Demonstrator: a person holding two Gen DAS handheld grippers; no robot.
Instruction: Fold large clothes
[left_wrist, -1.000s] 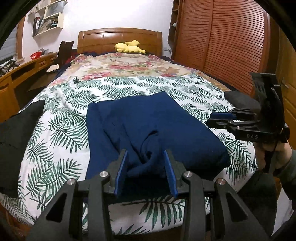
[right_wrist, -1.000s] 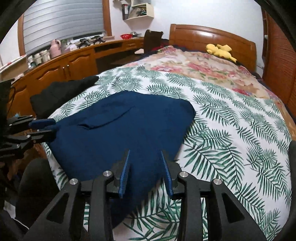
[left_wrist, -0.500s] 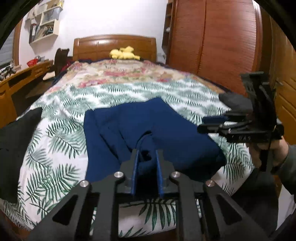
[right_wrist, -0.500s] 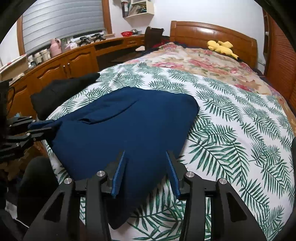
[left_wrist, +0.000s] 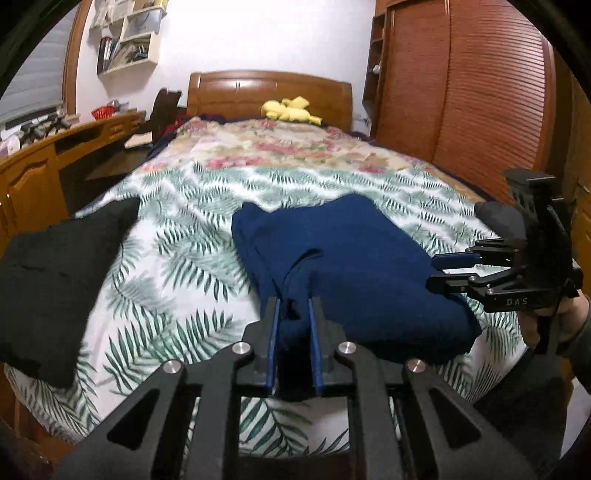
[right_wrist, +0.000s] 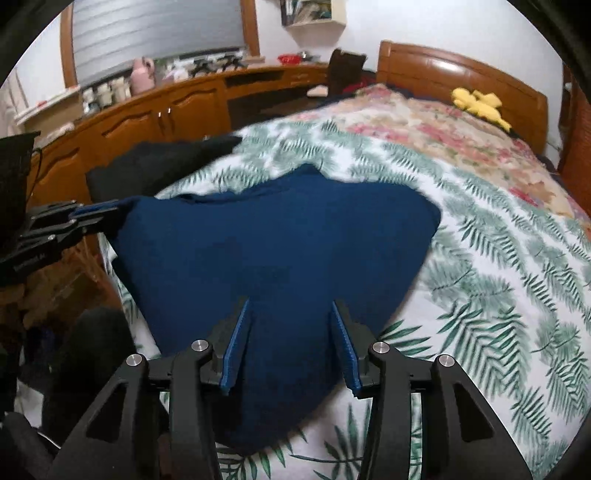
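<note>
A navy blue garment (left_wrist: 369, 258) lies partly folded near the foot of the bed (left_wrist: 177, 258). My left gripper (left_wrist: 293, 306) is shut on a bunched fold at the garment's near edge, and the cloth fills the gap between its blue pads. In the right wrist view the left gripper (right_wrist: 103, 218) shows at the garment's left corner. My right gripper (right_wrist: 291, 302) hovers over the near right part of the garment (right_wrist: 277, 240). Its jaws are opening, with cloth below and between them and the pads not pressing on it. In the left wrist view the right gripper (left_wrist: 432, 273) is held in a hand at the garment's right edge.
A black garment (left_wrist: 48, 280) lies on the bed's left side, also visible as the black garment (right_wrist: 155, 166) in the right wrist view. A yellow plush toy (left_wrist: 291, 110) rests by the headboard. A wooden desk (right_wrist: 147, 114) runs along the left and a slatted wardrobe (left_wrist: 461, 92) along the right.
The left jaws closed on a fold of the navy garment, then drew it along the bed's foot. The right jaws widened, and that gripper shifted over the cloth.
</note>
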